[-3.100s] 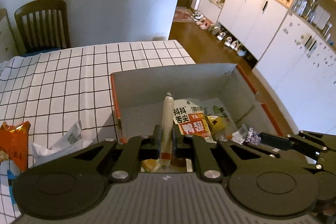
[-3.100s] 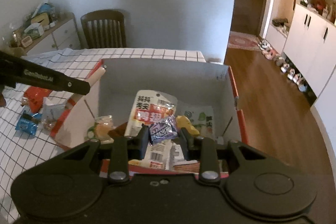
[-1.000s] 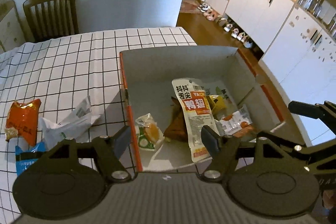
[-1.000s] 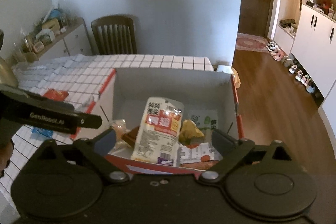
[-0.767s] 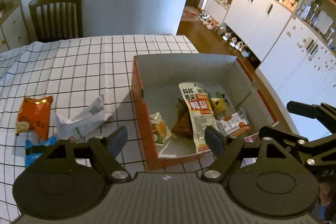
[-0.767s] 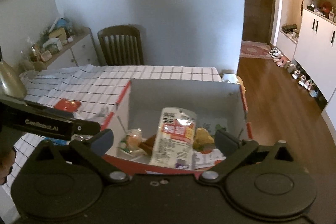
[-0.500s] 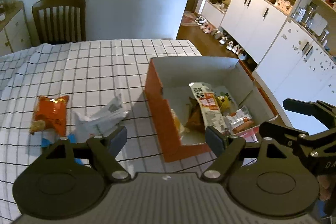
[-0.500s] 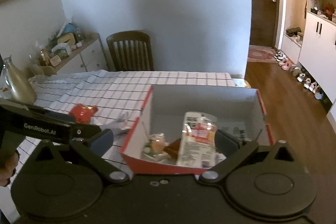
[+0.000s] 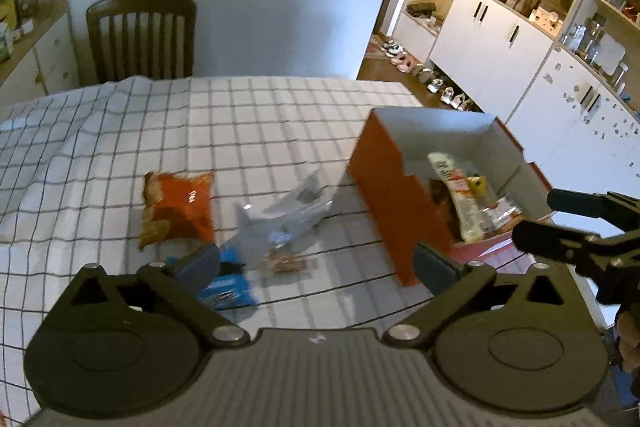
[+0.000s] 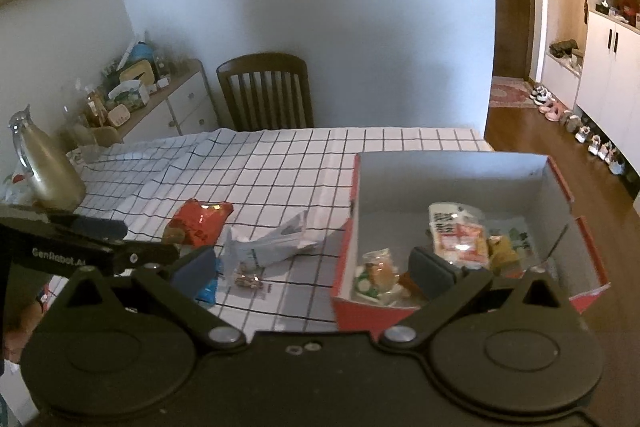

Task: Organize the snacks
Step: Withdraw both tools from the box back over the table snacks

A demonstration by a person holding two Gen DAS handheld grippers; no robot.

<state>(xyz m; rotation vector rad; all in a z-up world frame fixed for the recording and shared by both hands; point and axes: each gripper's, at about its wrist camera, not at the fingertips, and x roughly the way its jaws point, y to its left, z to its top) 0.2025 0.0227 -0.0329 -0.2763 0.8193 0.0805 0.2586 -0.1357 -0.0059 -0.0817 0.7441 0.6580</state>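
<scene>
An orange cardboard box [image 9: 394, 187] [image 10: 460, 167] on the checked tablecloth holds several snack packs, among them a long white and red pack [image 9: 456, 187] [image 10: 456, 231]. Left of it on the cloth lie an orange snack bag [image 9: 176, 205] [image 10: 198, 221], a crumpled silver-white wrapper [image 9: 286, 215] [image 10: 272, 239], a small clear pack of brown pieces [image 9: 286, 261] [image 10: 248, 281] and a blue pack [image 9: 226, 289] [image 10: 208, 287]. My left gripper [image 9: 316, 261] is open and empty above the loose snacks. My right gripper [image 10: 312, 267] is open and empty, over the box's near left corner.
A wooden chair [image 9: 142, 35] [image 10: 266, 91] stands at the table's far end. A metal jug [image 10: 44, 163] stands at the table's left edge, by a cluttered sideboard [image 10: 160, 99]. White cupboards [image 9: 520, 39] and shoes line the floor at the right.
Both grippers let go of their snacks into the box and opened. Both have since pulled back and swung left, so the box now lies to the right and the loose snacks are in view.
</scene>
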